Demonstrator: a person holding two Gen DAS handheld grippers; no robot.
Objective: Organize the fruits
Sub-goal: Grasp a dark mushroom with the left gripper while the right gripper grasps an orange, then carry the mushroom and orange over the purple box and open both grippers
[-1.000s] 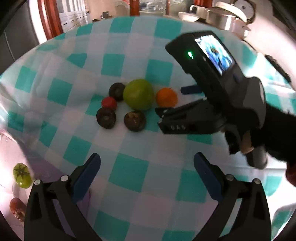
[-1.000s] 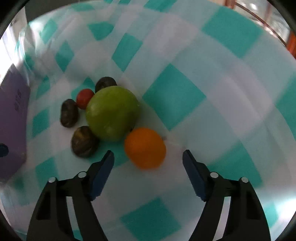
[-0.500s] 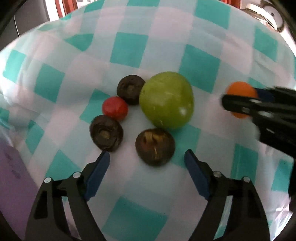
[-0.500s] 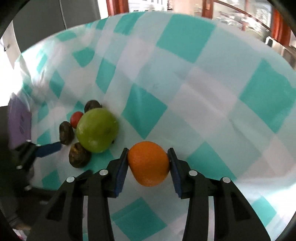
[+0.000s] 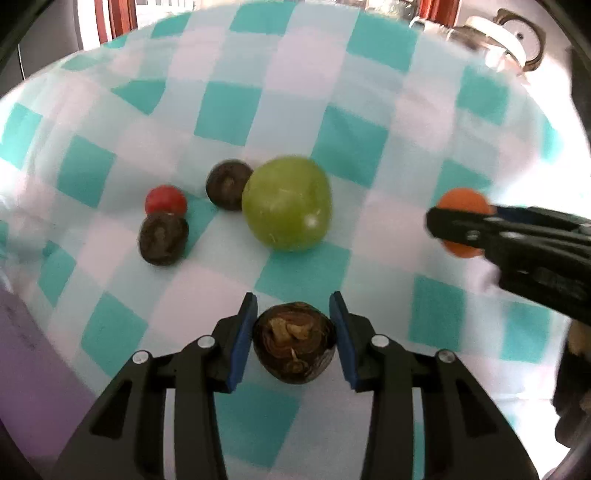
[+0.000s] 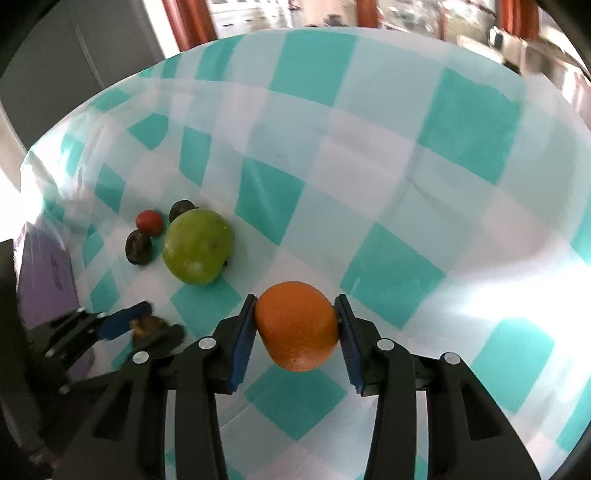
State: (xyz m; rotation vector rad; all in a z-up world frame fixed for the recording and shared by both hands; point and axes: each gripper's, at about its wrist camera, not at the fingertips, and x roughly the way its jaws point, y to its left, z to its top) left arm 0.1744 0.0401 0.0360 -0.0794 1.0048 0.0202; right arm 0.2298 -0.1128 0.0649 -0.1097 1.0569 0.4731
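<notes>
On the teal-and-white checked cloth [image 5: 229,110] lie a big green fruit [image 5: 286,203], a small red fruit [image 5: 165,199] and two dark brown fruits [image 5: 162,238] [image 5: 227,184]. A third dark brown fruit [image 5: 294,343] sits between the blue pads of my left gripper [image 5: 293,299]; its jaws are closing and both pads touch the fruit. My right gripper [image 6: 296,299] is shut on an orange [image 6: 297,325], held above the cloth to the right of the group. In the left wrist view the orange [image 5: 461,199] shows at the right, partly behind the right gripper's finger.
A purple flat thing [image 5: 22,369] lies at the cloth's near left edge. Kitchen appliances [image 5: 513,40] stand beyond the table's far right. Wooden posts [image 6: 192,22] and a grey wall are behind the table. Bare cloth stretches to the right [image 6: 461,258].
My left gripper came in on the nearest dark brown fruit and closed around it. My right gripper closed on the orange and lifted it away from the green fruit.
</notes>
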